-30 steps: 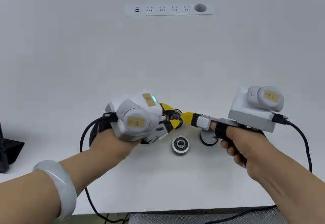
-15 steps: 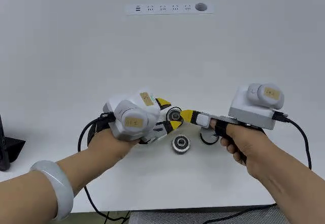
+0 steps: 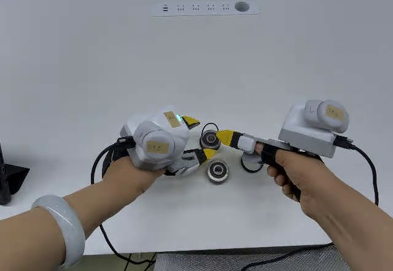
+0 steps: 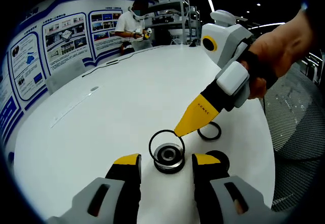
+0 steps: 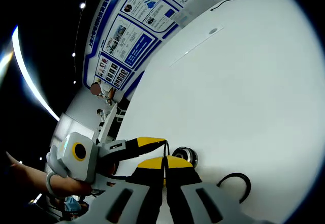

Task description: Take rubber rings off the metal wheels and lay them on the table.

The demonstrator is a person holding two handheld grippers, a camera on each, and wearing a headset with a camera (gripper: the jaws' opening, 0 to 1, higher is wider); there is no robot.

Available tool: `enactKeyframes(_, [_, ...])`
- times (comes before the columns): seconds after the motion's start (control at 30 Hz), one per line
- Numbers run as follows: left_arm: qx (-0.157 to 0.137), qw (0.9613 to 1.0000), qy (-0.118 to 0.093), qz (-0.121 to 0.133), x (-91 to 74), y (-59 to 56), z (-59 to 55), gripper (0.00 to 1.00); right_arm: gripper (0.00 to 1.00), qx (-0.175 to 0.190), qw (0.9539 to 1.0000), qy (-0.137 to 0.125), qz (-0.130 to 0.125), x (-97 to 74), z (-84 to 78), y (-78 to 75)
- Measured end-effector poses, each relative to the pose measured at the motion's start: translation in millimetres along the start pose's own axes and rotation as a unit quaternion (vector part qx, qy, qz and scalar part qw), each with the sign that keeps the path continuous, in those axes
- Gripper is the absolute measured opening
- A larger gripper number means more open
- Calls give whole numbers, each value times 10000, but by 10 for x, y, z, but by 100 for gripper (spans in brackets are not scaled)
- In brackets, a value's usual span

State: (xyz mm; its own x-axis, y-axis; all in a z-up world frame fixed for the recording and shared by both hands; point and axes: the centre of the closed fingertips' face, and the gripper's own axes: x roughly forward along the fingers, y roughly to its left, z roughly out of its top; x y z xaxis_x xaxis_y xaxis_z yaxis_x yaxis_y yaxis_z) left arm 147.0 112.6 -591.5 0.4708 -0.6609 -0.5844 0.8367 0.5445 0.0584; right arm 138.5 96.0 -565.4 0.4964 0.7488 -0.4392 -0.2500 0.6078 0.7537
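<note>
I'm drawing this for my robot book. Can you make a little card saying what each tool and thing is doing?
Left tool: open, jaws either side of a small round metal wheel
Right tool: shut on the thin black rubber ring looped at that wheel
Loose black rubber ring: flat on the white table
Second metal wheel: on the table, untouched
</note>
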Motion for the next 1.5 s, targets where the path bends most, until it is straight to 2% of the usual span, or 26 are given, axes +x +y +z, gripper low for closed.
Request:
enactKeyframes(0.17, [-29,10000,-5,13,-7,-1,-18,42,2,58,9999,-110,89,-102,35,38])
enactKeyframes(0.33, [-65,10000,-4,20,-15,5,-39,42,2,87,9998,-145,75,-209,-17,26])
enactKeyframes(0.53, [-65,10000,2,30,-26,2,-39,41,2,189,9997,-155,-63,-333,-99,-107])
enactKeyframes(0.9, [-95,10000,-2,27,-43,6,-53,40,2,433,9978,-300,-396,-563,-97,-448])
enactKeyframes(1.5, [-80,10000,14,8,-32,6,-48,39,3,478,9957,-102,-785,-660,-261,-635])
